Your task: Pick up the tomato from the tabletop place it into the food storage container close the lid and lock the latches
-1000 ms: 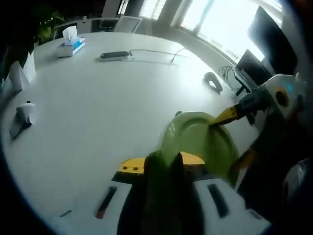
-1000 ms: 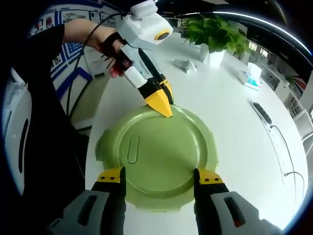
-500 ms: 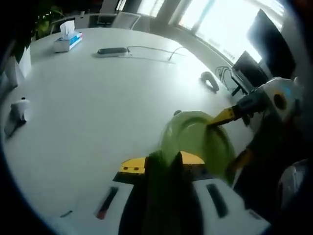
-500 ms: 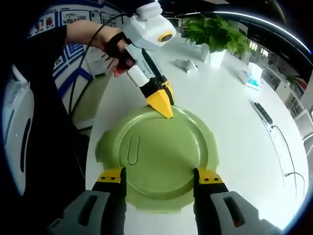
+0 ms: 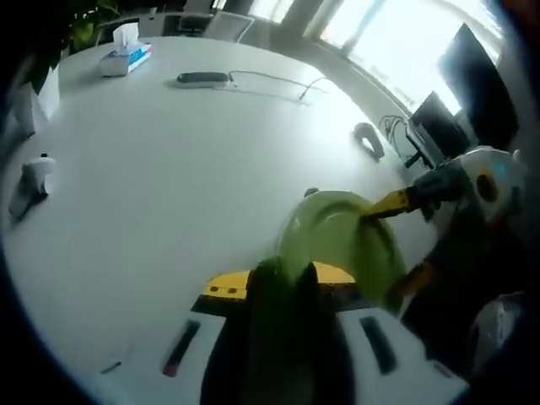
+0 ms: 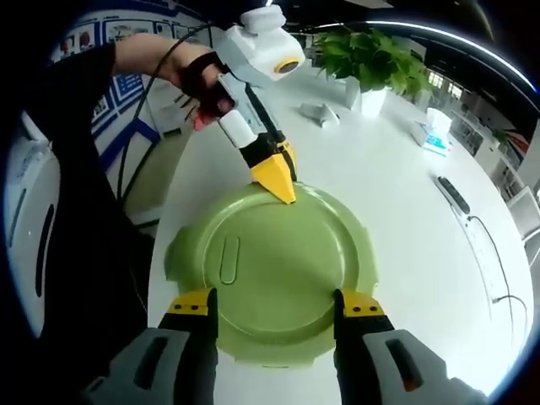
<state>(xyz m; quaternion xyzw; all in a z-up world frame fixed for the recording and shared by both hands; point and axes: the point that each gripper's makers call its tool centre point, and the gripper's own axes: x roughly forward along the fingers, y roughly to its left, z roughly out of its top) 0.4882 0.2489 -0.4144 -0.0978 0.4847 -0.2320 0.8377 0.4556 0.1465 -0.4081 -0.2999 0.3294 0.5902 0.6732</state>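
Green lid (image 6: 278,270) between spread right gripper (image 6: 274,305), left gripper (image 6: 280,187) clamped on far rim.

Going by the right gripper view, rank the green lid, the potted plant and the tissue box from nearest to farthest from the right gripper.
1. Green lid: right at the right gripper, its near edge between the fingers.
2. Tissue box: far across the white table, upper right.
3. Potted plant: at the table's far end, top of the view. Tissue box and plant lie at similar depth, so their order is uncertain.
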